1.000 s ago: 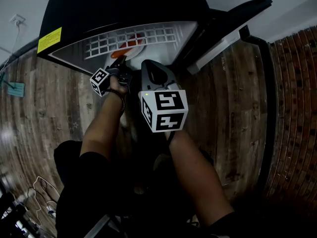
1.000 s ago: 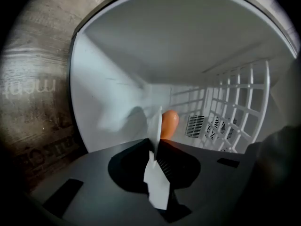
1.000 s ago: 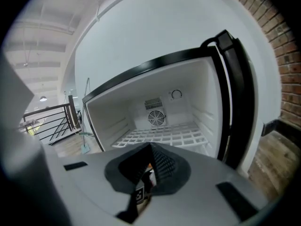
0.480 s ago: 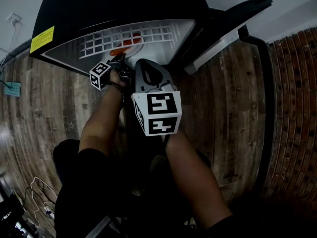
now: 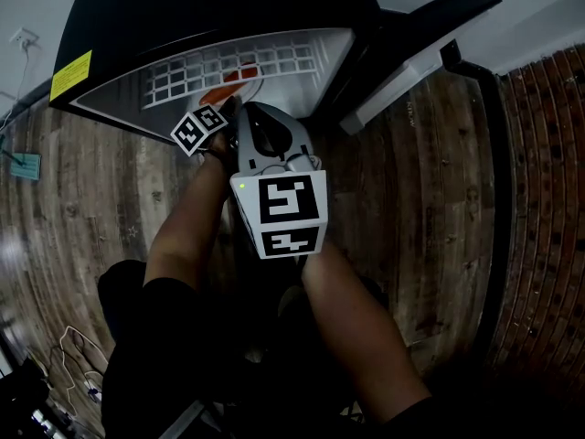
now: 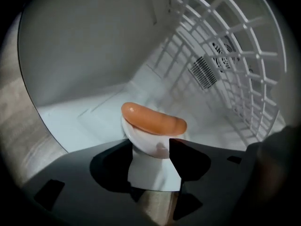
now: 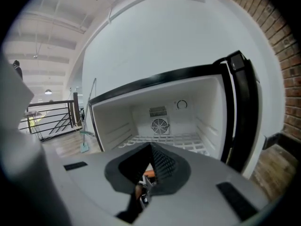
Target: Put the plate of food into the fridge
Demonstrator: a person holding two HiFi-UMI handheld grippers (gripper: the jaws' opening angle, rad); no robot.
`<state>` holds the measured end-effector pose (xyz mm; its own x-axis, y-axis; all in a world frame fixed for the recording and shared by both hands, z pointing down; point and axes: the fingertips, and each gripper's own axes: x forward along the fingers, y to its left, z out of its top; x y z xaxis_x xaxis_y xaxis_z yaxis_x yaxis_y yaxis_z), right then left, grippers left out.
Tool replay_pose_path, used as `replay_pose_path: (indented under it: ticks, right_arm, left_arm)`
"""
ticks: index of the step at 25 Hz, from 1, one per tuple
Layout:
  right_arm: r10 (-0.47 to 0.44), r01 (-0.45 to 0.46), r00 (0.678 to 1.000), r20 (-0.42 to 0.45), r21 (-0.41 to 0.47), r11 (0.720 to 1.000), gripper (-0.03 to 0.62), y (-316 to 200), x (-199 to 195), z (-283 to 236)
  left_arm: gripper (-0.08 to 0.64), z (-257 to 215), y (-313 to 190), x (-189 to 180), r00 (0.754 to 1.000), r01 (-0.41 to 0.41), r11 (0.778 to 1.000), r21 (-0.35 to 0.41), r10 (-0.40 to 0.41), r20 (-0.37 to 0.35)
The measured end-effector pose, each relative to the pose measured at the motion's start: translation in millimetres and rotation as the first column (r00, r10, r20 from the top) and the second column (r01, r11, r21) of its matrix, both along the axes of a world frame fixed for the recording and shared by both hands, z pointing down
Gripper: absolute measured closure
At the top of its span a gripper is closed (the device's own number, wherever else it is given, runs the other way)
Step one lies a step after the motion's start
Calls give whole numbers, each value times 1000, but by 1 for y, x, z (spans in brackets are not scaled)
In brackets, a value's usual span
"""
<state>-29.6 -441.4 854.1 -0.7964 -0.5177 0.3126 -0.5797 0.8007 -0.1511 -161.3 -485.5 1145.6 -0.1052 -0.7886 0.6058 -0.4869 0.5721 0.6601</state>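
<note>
Worn wooden floorboards (image 5: 430,208) are spreading across the room, with a red brick wall (image 5: 548,190) rising along their right side and a white wall (image 5: 539,16) meeting it. A teal tool (image 5: 27,164) is sitting on the boards at the left. Pale cables (image 5: 78,355) are trailing near the bottom corner, and a black railing (image 7: 49,119) is standing far off.

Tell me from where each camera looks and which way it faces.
Head view: on the person's head, steeply down at the open fridge and floor; left forearm and right forearm show.
Left gripper view: on the left claw, looking into the fridge at the plate with sausage; jaws just opened, plate's edge between them.
Right gripper view: on the right claw, facing the fridge's open front; jaws together.
Shared: head and left gripper views both show sausage and wire shelf.
</note>
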Motion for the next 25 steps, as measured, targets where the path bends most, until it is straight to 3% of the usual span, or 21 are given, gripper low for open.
replay_pose_path:
  ticks: [4, 7, 8, 10, 13, 17, 21, 25]
  right_arm:
    - [21, -21, 1000, -4, -13, 1000, 579, -5, 4, 3]
    - [38, -38, 999, 2, -28, 999, 578, -12, 6, 6]
    - [41, -40, 999, 3, -33, 999, 578, -13, 6, 7]
    - [48, -48, 999, 4, -47, 998, 578, -16, 5, 10]
    - [67, -66, 998, 6, -75, 995, 578, -21, 2, 15]
    - [81, -82, 996, -21, -62, 995, 578, -27, -2, 19]
    - [86, -87, 996, -13, -44, 995, 578, -27, -11, 7]
    - [17, -17, 1000, -19, 15, 1000, 578, -16, -21, -6]
  left_arm:
    - [258, 1, 14, -9, 983, -7, 984, -180, 39, 178]
    - [257, -11, 20, -7, 973, -13, 983, -182, 55, 225]
    - [277, -13, 23, -5, 968, -31, 982, -185, 76, 240]
    - [534, -13, 30, 1, 953, -98, 971, -216, 154, 261]
    - [563, -29, 28, 25, 932, -244, 957, -155, 276, 235]
    - [563, -72, 30, 39, 881, -357, 932, -60, 357, 312]
    - [563, -134, 50, 45, 800, -413, 907, -83, 404, 444]
    - [563, -216, 67, 50, 729, -440, 896, -64, 397, 558]
